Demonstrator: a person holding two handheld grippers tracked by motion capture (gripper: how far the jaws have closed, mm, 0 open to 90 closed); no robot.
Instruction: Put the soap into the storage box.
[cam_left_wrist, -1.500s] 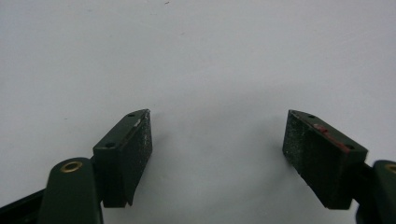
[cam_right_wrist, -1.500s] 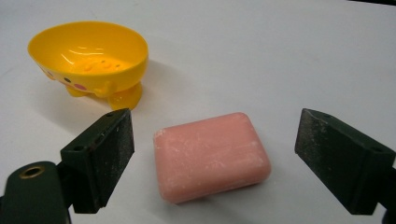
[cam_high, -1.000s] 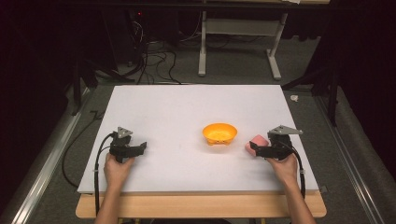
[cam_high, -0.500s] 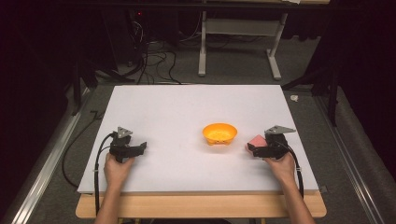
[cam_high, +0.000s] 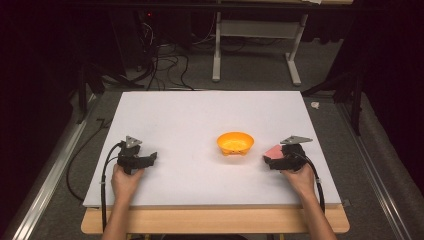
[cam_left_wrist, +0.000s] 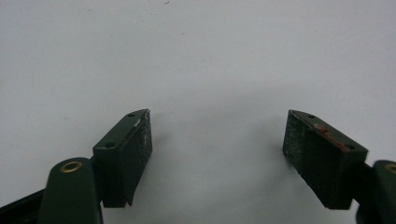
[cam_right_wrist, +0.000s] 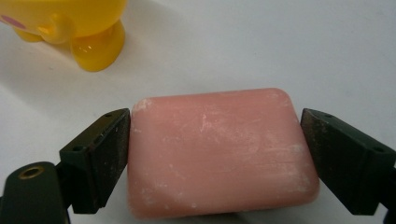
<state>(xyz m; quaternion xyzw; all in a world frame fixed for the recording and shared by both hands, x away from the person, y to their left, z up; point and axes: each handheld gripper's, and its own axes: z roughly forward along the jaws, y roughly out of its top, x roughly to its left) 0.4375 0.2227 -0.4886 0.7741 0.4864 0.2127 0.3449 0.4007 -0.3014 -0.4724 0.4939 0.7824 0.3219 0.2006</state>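
Table: you sit at a white table (cam_high: 200, 120) with a pale wooden front edge (cam_high: 215, 220).
Floor: grey carpet (cam_high: 260, 80) lies beyond and at both sides of it.
Rails: a metal rail (cam_high: 45, 190) runs along your left, another (cam_high: 380, 170) along your right.
Furniture: a white frame on two legs (cam_high: 255, 50) stands at the far end.
Cables: black cables (cam_high: 160, 65) lie tangled on the floor beside it.
Light: the table is lit; the room around it is dark.
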